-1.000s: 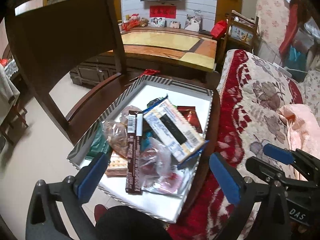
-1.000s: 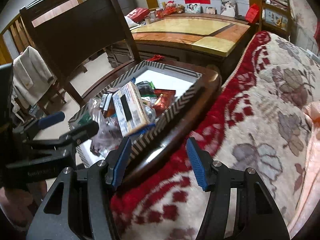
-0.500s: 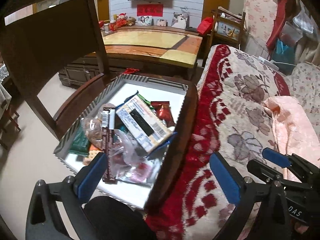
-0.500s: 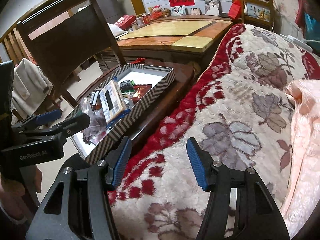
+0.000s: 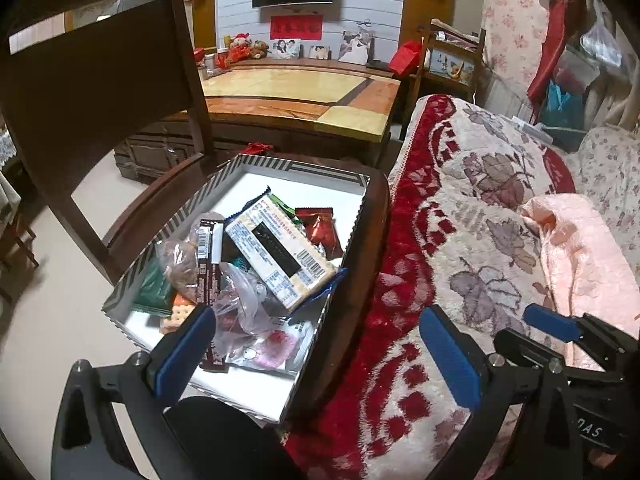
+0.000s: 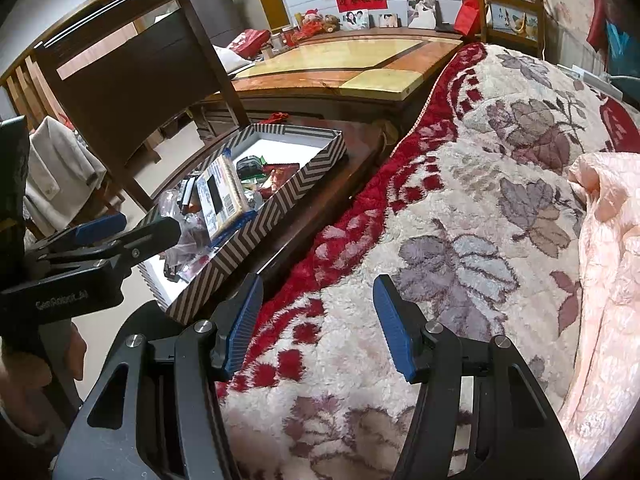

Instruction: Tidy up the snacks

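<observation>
A chevron-patterned box (image 5: 362,204) (image 6: 280,208) sits on a dark wooden chair seat and holds several snack packets. A cream cracker packet (image 5: 280,256) (image 6: 220,196) lies on top, with a dark chocolate bar (image 5: 206,264), a red packet (image 5: 320,226) and clear bags (image 5: 244,300) around it. My left gripper (image 5: 316,350) is open and empty, hovering over the box's near right corner. My right gripper (image 6: 318,322) is open and empty above the blanket, right of the box.
A red and cream floral blanket (image 5: 480,208) (image 6: 480,200) covers the sofa on the right, with a pink quilt (image 6: 612,272) on it. The chair back (image 5: 100,80) rises at left. A wooden coffee table (image 5: 304,96) stands behind the box.
Both grippers have drifted right and back from the box, so it sits further left and smaller in both views. Both stayed open. The snacks have not moved.
</observation>
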Available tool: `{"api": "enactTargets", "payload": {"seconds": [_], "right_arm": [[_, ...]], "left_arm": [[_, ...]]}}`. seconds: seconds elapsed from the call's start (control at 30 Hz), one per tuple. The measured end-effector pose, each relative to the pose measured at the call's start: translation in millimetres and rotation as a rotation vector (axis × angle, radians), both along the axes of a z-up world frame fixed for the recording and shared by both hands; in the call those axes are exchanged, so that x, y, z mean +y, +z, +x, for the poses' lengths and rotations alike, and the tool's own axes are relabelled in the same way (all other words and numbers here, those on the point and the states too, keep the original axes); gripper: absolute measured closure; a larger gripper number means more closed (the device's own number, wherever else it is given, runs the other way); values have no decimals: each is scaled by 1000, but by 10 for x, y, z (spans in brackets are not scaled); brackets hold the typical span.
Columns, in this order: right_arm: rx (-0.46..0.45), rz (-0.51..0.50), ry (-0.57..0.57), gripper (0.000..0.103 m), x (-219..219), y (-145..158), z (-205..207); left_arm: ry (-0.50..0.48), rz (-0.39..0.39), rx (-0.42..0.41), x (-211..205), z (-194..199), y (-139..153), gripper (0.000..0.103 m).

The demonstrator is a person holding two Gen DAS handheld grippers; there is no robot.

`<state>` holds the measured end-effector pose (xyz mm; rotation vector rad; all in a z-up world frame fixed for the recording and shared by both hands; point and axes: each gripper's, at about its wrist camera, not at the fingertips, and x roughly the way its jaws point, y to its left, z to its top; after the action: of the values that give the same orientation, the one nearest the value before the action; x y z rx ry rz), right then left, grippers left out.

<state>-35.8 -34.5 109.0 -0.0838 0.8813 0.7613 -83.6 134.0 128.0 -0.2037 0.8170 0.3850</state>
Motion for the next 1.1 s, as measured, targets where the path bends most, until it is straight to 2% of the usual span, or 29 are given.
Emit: {"api": "enactTargets", "payload": {"seconds": [0.23, 0.6, 0.83, 1.1], "right_arm": [[-1, -11, -42, 46, -210, -58, 3], [38, -36, -182, 46, -873, -240, 85], [34, -63, -297, 46, -1309, -406, 80], [51, -90, -458, 46, -1590, -753, 90]], "left_arm": [[-42, 29, 21, -207, 85, -30, 0], [-222, 31, 43, -962, 444, -117, 0], [-330, -37, 109, -1418, 670, -427, 0], [-345, -44, 173, -1589, 745, -894, 0]]}}
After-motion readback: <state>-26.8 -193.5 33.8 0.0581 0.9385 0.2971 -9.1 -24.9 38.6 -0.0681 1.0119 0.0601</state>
